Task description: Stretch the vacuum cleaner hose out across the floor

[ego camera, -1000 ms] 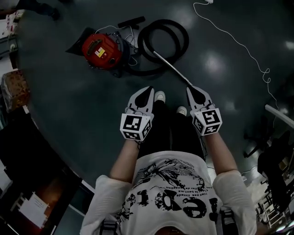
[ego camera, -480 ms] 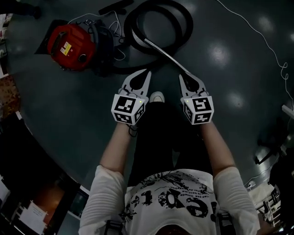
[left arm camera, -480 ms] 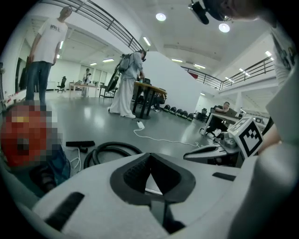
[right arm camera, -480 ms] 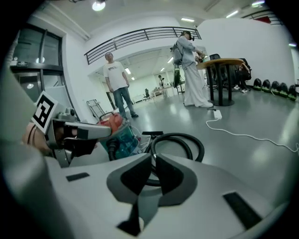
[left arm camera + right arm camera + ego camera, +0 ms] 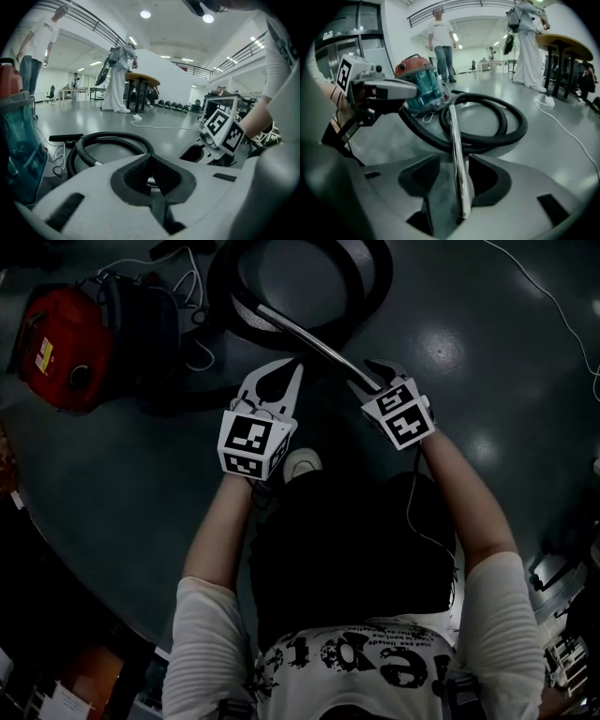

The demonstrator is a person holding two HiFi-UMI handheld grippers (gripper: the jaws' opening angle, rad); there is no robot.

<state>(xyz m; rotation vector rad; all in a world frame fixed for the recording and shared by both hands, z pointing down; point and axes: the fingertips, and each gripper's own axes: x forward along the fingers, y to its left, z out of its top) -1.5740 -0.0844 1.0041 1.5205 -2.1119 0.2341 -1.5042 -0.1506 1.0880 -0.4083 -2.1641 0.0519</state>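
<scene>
The red vacuum cleaner (image 5: 56, 343) stands on the dark floor at the upper left, and its black hose (image 5: 291, 287) lies coiled beside it. From the coil a shiny metal wand (image 5: 300, 334) runs down toward me. My right gripper (image 5: 368, 376) is at the wand's near end. Its jaws have just been opening, and the wand (image 5: 455, 140) lies between them with a gap on its left side. My left gripper (image 5: 286, 374) hovers just left of the wand, shut and holding nothing (image 5: 150, 178). The hose coil (image 5: 112, 140) lies ahead of it.
A thin white cable (image 5: 553, 306) snakes over the floor at the right. A black floor nozzle (image 5: 65, 138) lies by the vacuum. My shoe (image 5: 302, 463) is under the left gripper. Far off, people (image 5: 440, 42) stand near a round table (image 5: 562, 51).
Both grippers have come down toward the floor and forward to the wand. The right gripper's jaws, shut before, now stand apart around the wand's end. The left stays shut.
</scene>
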